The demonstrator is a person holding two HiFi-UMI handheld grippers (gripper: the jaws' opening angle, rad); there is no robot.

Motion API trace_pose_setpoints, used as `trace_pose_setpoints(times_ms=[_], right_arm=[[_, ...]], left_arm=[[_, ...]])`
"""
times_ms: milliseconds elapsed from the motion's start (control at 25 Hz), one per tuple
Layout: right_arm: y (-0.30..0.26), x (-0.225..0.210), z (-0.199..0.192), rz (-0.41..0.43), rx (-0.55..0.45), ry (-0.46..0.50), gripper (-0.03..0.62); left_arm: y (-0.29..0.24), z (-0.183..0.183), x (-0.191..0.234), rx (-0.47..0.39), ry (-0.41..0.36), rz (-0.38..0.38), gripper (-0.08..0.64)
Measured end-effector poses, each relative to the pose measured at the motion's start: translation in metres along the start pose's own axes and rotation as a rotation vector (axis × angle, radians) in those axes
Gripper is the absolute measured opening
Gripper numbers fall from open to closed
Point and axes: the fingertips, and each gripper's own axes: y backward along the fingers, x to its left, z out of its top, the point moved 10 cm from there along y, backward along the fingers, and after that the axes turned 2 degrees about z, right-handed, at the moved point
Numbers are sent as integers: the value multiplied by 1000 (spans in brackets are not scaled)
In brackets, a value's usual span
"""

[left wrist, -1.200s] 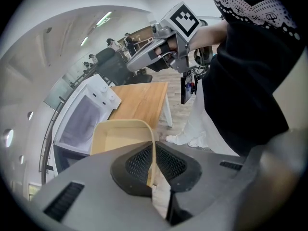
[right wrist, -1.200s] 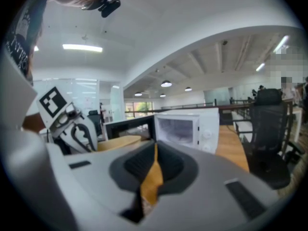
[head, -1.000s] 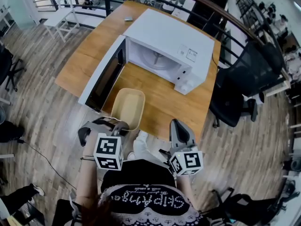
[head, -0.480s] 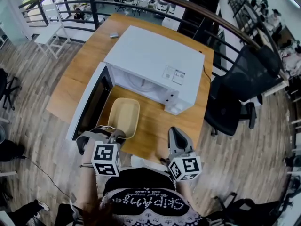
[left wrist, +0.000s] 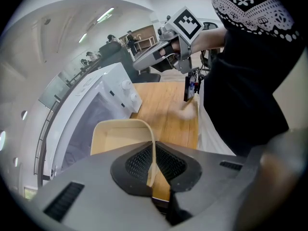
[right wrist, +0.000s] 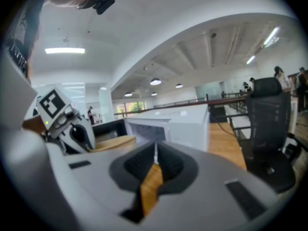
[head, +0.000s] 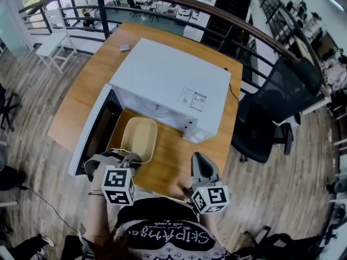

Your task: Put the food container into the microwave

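**A:** From the head view, where does the food sit?

**B:** The shallow beige plastic food container (head: 139, 138) is over the brown wooden table (head: 81, 93), just in front of the cavity of the white box-shaped microwave (head: 171, 83). The microwave's white door (head: 87, 140) hangs open to the left. The left gripper (head: 130, 157) is at the container's near end. I cannot tell here whether the container rests on the wood or is lifted.

**A:** And the other tool?

**B:** The right gripper (head: 197, 164) is at the table's near edge, to the right and well apart from the container. A black mesh office chair (head: 271, 110) stands off the table's right side.

**A:** What does the left gripper view show?

**B:** Its two dark jaws pinch the thin near rim of the container, one pad inside the wall and one outside. The microwave rises beyond on the left, and the right gripper is in the air further off, with the person's hand on it.

**A:** And the right gripper view?

**B:** The jaws are pressed together with nothing between them; only table wood shows through the slit below. The open microwave is straight ahead, with the left gripper and the container's rim at the left and the chair at the right.
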Motion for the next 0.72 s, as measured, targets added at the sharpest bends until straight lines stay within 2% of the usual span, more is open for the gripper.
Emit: trace_pose_setpoints(times_ms=[360, 720], right_arm=[[6, -6, 0, -42, -1, -18, 38], [6, 9, 5, -80, 7, -13, 38]], left_arm=[[-3, 9, 11, -25, -31, 0, 46], [-1, 1, 22, -47, -82, 13, 47]])
